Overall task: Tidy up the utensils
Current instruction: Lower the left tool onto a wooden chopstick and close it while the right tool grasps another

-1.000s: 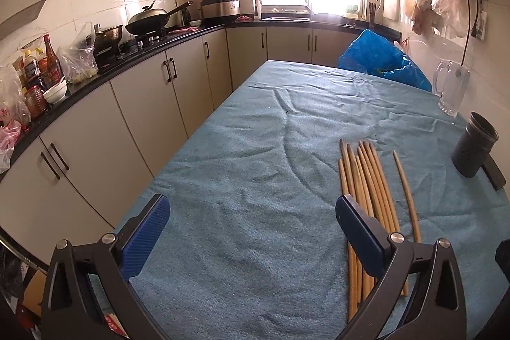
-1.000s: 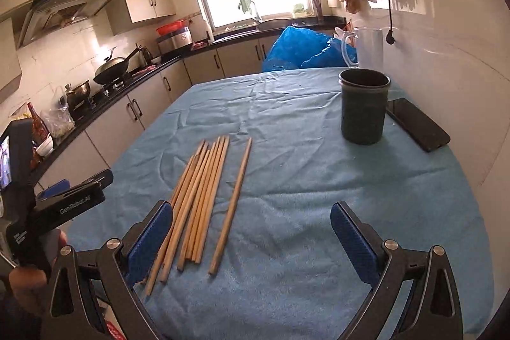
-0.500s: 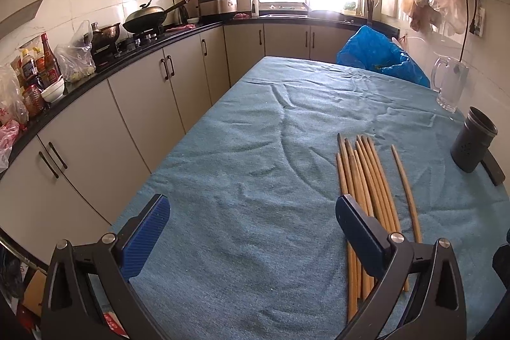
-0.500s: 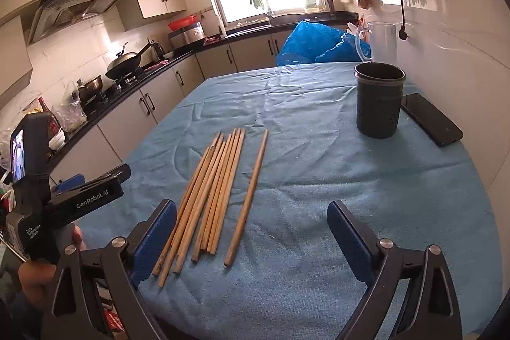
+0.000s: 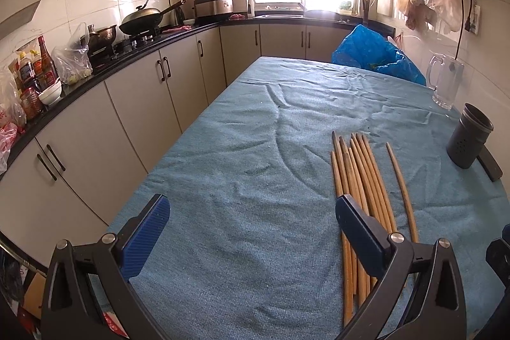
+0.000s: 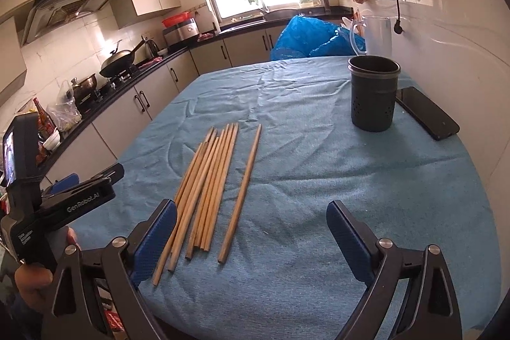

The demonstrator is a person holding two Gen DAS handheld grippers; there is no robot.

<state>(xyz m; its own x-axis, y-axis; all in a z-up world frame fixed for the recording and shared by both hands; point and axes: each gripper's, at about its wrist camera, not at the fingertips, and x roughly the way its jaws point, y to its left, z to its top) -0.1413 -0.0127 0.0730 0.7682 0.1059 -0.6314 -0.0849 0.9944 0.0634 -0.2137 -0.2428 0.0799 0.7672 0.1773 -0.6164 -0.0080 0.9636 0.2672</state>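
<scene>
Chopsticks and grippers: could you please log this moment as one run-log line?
left gripper: open, empty | right gripper: open, empty | chopsticks: flat on cloth | holder: upright, none inside visible

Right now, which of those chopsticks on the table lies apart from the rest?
The lone chopstick on the side toward the dark cup. A strip of blue cloth separates it from the bundle, whose sticks touch and overlap.

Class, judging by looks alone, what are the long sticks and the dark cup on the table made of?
The long tan chopsticks: probably bamboo or wood, matte with a streaky grain. The dark cylindrical holder: likely plastic, possibly coated metal; dull finish, small drain holes.
</scene>
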